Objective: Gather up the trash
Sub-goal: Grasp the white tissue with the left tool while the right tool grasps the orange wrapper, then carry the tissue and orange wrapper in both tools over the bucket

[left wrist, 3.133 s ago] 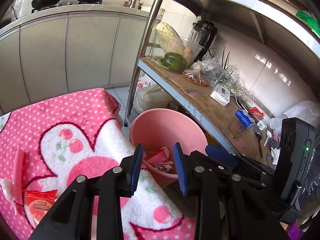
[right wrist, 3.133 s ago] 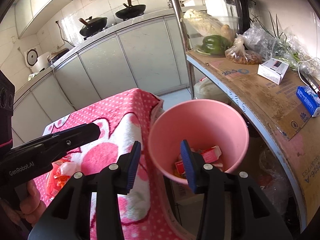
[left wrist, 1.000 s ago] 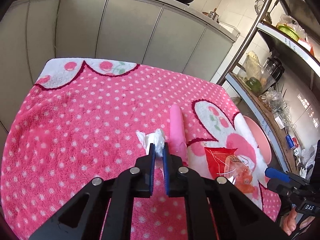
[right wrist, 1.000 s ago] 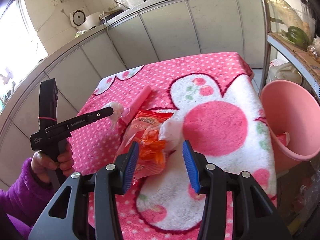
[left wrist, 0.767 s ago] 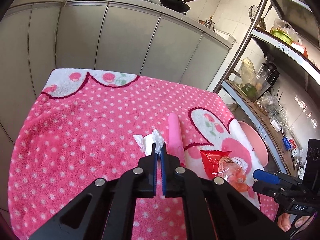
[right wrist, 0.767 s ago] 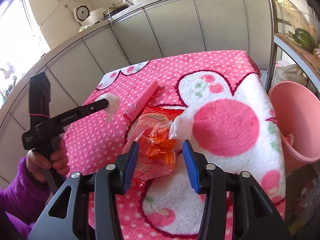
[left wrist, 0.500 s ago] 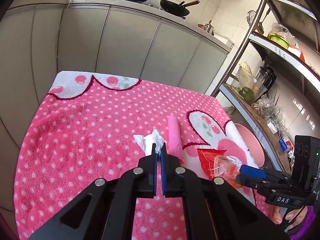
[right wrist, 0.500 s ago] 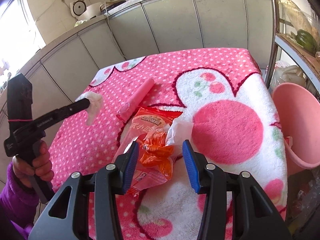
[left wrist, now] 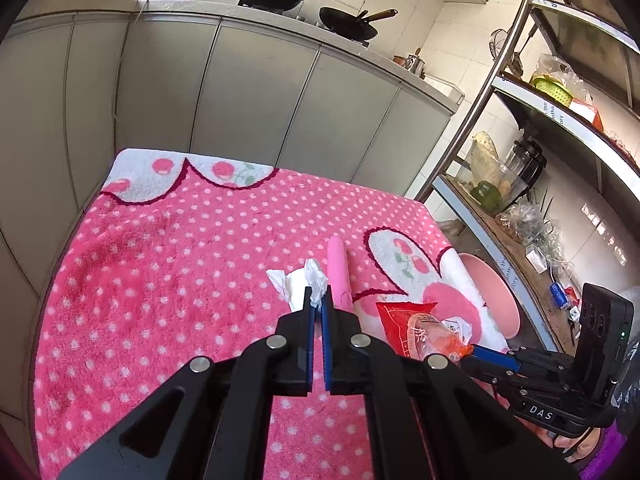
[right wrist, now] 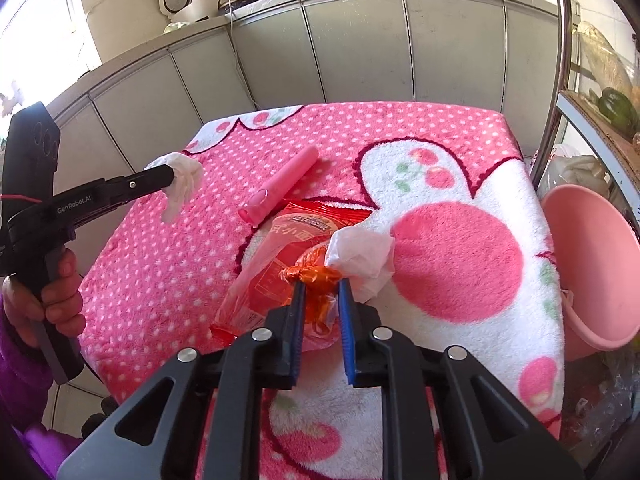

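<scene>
Orange snack bag [right wrist: 308, 276] pinched by right tongs [right wrist: 320, 292], just closed; left tongs [left wrist: 317, 304] pinch tissue [left wrist: 300, 284]. Lift both cleanly toward pink bucket [right wrist: 600, 264].

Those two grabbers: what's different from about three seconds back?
Both swung from the pink bucket to the blanket. Left gripper pinched the tissue and lifted it; right gripper has just been closing on the orange wrapper. Pink tube unmoved.
</scene>
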`<action>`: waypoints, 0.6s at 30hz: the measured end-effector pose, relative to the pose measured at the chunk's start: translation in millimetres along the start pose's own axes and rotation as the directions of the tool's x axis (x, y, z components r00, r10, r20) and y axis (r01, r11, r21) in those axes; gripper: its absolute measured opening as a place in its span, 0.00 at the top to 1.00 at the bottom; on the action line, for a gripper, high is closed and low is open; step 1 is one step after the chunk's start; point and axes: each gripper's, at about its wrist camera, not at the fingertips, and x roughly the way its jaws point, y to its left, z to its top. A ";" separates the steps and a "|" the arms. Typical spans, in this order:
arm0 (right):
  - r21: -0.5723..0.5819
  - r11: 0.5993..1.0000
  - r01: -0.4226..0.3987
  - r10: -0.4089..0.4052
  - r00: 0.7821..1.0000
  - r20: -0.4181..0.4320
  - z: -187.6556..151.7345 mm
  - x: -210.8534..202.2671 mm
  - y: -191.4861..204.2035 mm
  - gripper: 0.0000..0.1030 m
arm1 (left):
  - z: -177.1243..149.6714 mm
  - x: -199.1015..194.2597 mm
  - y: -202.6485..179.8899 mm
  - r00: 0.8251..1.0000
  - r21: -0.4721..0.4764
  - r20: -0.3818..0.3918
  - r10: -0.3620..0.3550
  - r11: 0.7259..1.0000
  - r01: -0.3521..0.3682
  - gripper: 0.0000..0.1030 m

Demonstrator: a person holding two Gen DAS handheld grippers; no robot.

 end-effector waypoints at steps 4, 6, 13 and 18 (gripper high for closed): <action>0.000 1.000 0.014 -0.014 1.000 0.026 -1.3 -13.9 -2.4 0.85 | 2.9 -7.5 -7.6 1.000 0.014 0.016 -0.004 1.000 0.004 0.98; 0.008 1.000 0.018 -0.018 0.999 0.041 -2.3 -21.8 -5.6 0.85 | 4.1 -10.9 -12.2 1.000 0.022 0.023 -0.006 1.000 0.005 0.98; 0.054 0.998 0.034 -0.039 0.993 0.108 -5.1 -50.5 -22.4 0.85 | 7.0 -20.4 -30.9 0.999 0.051 0.038 -0.024 0.998 0.022 0.98; 0.089 0.995 0.050 -0.064 0.985 0.160 -6.8 -69.5 -37.4 0.85 | 6.5 -23.7 -46.7 0.998 0.073 0.040 -0.039 0.997 0.036 0.98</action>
